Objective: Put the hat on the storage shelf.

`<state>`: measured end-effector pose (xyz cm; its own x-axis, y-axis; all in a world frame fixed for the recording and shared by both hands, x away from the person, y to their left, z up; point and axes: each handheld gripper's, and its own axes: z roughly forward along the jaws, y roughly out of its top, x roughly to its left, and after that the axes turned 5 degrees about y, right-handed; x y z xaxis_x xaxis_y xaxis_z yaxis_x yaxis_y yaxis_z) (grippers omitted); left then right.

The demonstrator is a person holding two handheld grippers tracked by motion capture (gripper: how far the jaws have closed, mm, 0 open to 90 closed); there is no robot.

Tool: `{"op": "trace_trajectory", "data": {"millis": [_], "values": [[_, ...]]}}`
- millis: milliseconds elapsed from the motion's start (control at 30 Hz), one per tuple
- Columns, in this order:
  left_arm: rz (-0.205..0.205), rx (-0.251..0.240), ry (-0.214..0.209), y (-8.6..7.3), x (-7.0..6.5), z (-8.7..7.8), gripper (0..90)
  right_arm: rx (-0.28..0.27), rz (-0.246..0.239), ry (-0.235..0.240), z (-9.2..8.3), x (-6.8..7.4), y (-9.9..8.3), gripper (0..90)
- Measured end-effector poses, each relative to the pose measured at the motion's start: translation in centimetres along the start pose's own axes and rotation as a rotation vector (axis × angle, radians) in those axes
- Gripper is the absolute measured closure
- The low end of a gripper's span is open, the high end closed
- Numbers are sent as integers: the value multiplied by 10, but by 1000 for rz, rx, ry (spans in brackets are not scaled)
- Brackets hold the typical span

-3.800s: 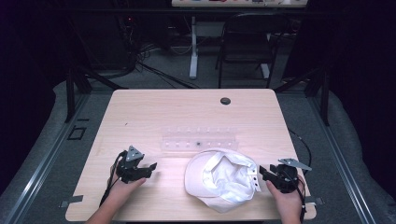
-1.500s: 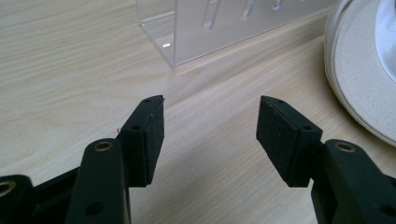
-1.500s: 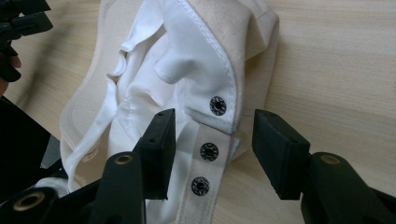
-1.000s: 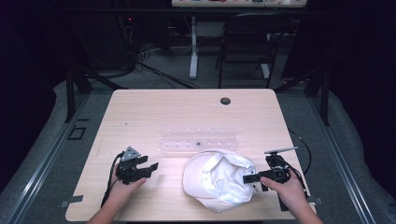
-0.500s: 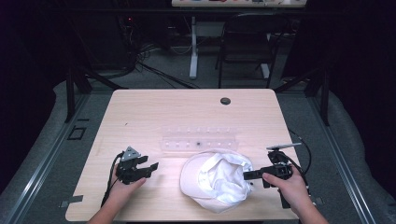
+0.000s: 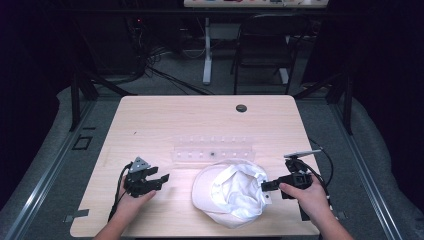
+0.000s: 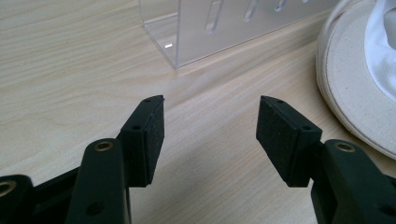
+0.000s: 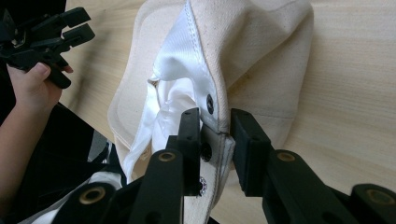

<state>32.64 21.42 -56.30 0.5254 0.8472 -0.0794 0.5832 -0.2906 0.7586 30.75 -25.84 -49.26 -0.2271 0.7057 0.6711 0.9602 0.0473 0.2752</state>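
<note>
At the near edge of the bench (image 6: 150,120), a cream hat (image 6: 230,192) lies upside down with its white lining bunched up in the crown. The right gripper (image 8: 215,135) has its fingers (image 8: 189,135) closed on the edge of the hat, clamping a folded band of fabric with snap studs on it; in the high view the right gripper (image 6: 266,186) meets the hat's right side. The step in hand looks like taking hold of the hat to lift, turn or reshape it. The left gripper (image 7: 210,133) rests on the bench to the hat's left, its fingers (image 7: 147,133) spread wide and holding nothing, the brim just off to one side. The next move likely calls for the left gripper (image 6: 155,180) to close in and take the opposite brim, so the hat is supported on both sides. A clear plastic rack (image 6: 212,151) stands just behind the hat and could be knocked if the hat swings forward. A dark round grommet (image 6: 241,108) sits far back, well apart.
</note>
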Motion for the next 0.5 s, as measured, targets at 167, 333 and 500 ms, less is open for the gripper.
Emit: {"op": "trace_trajectory", "data": {"millis": [167, 333, 500], "values": [[3, 2, 0, 0, 0, 0, 422, 1, 3, -16, -2, 2, 3, 771], [1, 1, 1, 0, 0, 0, 422, -15, -8, -50, -4, 8, 7, 786], [1, -1, 1, 0, 0, 0, 422, 19, -36, -68, -9, 14, 12, 809]]}}
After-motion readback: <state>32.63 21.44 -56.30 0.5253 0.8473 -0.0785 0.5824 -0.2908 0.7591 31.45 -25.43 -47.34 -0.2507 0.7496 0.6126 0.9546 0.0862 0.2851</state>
